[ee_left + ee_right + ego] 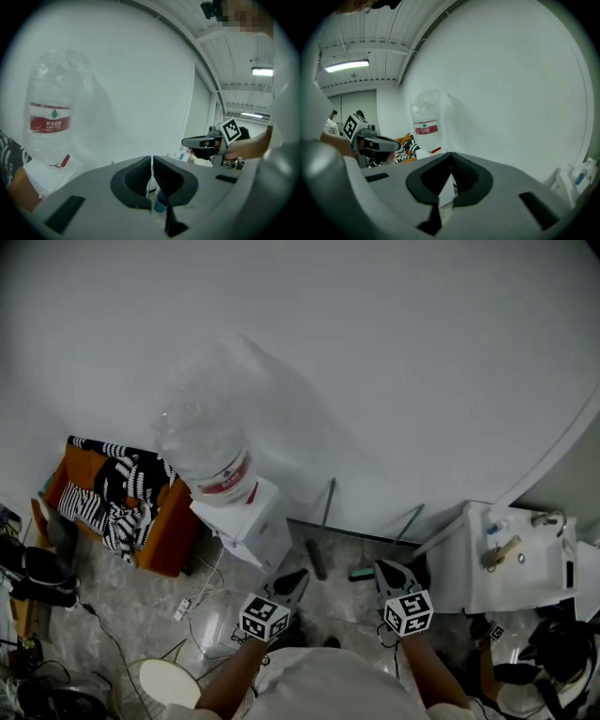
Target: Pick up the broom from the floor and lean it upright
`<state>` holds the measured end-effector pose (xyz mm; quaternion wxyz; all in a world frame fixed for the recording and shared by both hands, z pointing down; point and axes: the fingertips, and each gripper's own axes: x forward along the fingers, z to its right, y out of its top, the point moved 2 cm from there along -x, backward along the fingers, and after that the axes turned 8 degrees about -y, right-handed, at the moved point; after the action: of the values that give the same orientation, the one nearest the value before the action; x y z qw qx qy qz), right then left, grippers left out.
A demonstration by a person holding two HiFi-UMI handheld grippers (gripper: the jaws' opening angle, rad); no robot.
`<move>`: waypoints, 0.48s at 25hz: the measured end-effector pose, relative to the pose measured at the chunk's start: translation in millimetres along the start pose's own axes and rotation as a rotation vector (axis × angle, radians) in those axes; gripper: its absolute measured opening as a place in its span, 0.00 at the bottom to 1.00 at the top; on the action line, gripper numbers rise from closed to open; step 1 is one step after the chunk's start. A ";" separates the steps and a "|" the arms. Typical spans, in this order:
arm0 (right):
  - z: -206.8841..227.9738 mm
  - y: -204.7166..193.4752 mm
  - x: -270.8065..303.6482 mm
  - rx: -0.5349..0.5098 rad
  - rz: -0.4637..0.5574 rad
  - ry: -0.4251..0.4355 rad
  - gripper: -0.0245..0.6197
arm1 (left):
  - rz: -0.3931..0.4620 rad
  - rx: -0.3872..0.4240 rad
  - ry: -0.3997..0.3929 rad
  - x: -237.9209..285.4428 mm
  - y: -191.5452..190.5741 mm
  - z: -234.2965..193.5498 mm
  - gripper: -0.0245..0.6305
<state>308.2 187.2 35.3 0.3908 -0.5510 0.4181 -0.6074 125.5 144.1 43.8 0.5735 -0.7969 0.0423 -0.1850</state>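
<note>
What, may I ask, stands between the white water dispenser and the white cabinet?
Two thin grey poles lean against the wall there; the head view shows them.

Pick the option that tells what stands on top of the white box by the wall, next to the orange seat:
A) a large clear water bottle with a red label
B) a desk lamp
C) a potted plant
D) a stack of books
A: in the head view a large clear water bottle with a red label band sits on top of the white box. The left gripper view shows the same bottle.
</note>
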 end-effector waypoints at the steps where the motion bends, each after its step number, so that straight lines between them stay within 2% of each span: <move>1: 1.4 -1.9 -7.6 0.000 0.001 0.004 0.04 | 0.003 0.006 0.009 -3.4 -1.2 7.8 0.06; 7: -1.0 -12.4 -40.9 0.009 -0.015 0.023 0.04 | 0.031 -0.013 0.059 -28.0 -9.7 33.5 0.06; 12: -13.7 -9.5 -59.3 0.020 0.014 0.018 0.04 | 0.025 -0.004 0.053 -51.6 -13.6 39.0 0.06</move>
<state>299.6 246.9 23.3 0.3967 -0.5388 0.4194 -0.6136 89.0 198.3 33.0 0.5727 -0.7924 0.0679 -0.1989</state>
